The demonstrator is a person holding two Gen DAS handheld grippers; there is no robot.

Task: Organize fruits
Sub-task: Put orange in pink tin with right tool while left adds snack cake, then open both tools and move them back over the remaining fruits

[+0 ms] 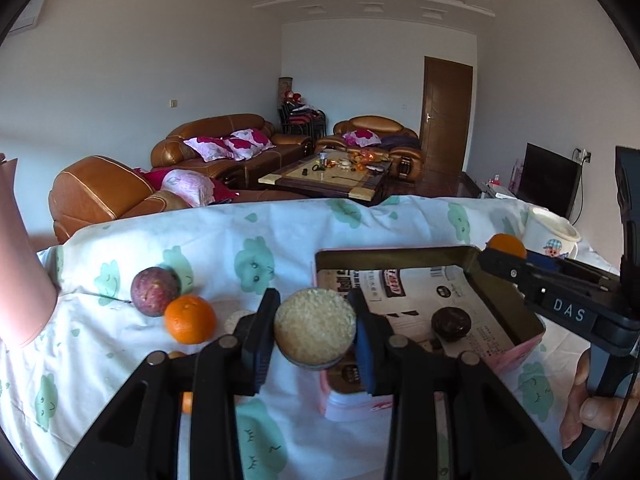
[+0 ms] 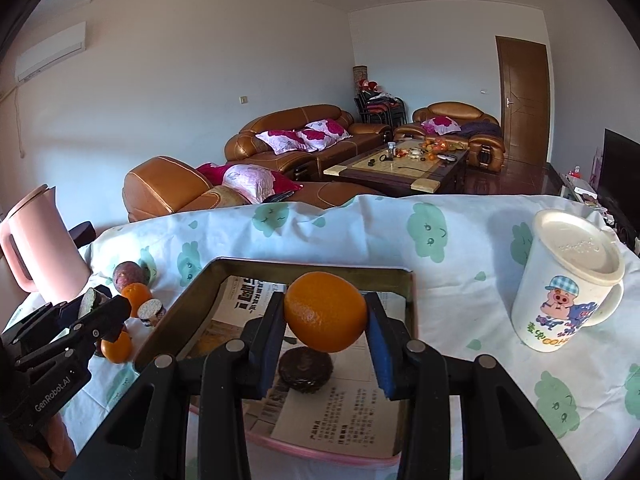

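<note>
My left gripper [image 1: 313,312] is shut on a halved fruit [image 1: 316,326] with a pale, grainy cut face, held above the cloth just left of the tin box [image 1: 400,254]. My right gripper [image 2: 325,308] is shut on an orange [image 2: 326,314], hanging over the newspaper-lined box [image 2: 312,266]. A dark, wrinkled passion fruit [image 2: 306,368] lies inside the box. On the cloth to the left lie a purple passion fruit [image 1: 155,290], an orange [image 1: 190,319], another fruit half [image 1: 236,320] and a second orange [image 2: 117,346].
A lidded cartoon mug [image 2: 568,280] stands right of the box. A pink kettle [image 2: 36,248] stands at the far left of the table. The cloth-covered table ends just behind the box, with sofas beyond. A hand [image 1: 596,404] holds the right gripper's handle.
</note>
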